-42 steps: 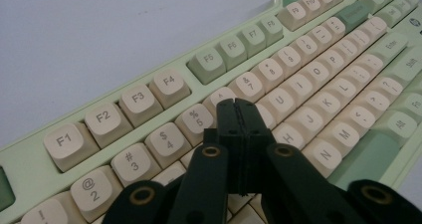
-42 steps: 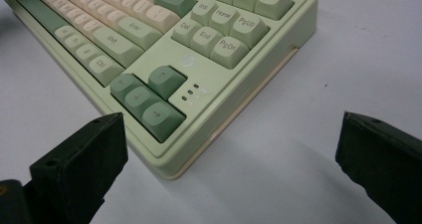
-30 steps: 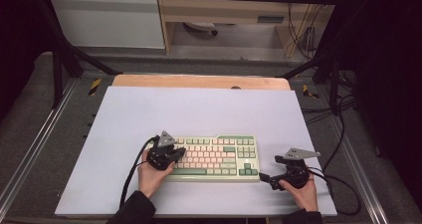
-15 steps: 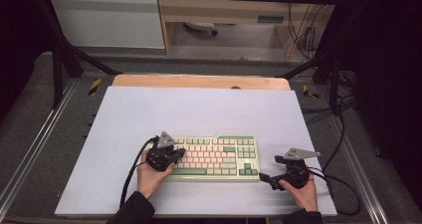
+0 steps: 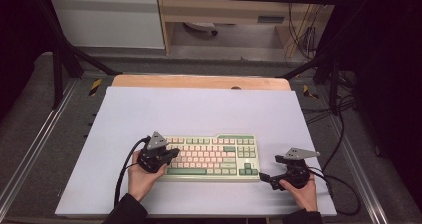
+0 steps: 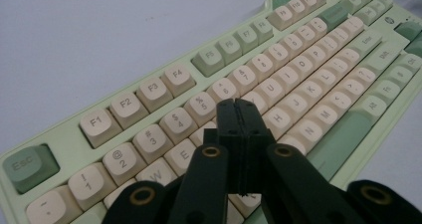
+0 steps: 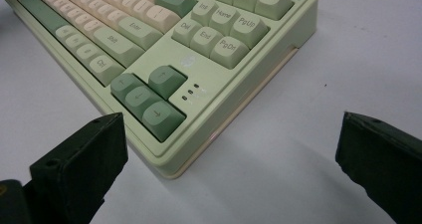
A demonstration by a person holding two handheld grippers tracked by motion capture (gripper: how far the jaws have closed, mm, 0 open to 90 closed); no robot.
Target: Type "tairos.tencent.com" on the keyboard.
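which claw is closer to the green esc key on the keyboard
Left. The left claw, shut, sits over the letter keys near the left end of the pale green and cream keyboard, a few keys from the green Esc key. The right claw, open, is off the keyboard's opposite corner.

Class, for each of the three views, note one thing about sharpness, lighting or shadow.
High view: the white table is evenly lit while the surroundings go dark. Left gripper view: the near keys of the keyboard are legible, the far ones soft. Right gripper view: a soft shadow lies under the keyboard's corner, and the black fingers are blurred.
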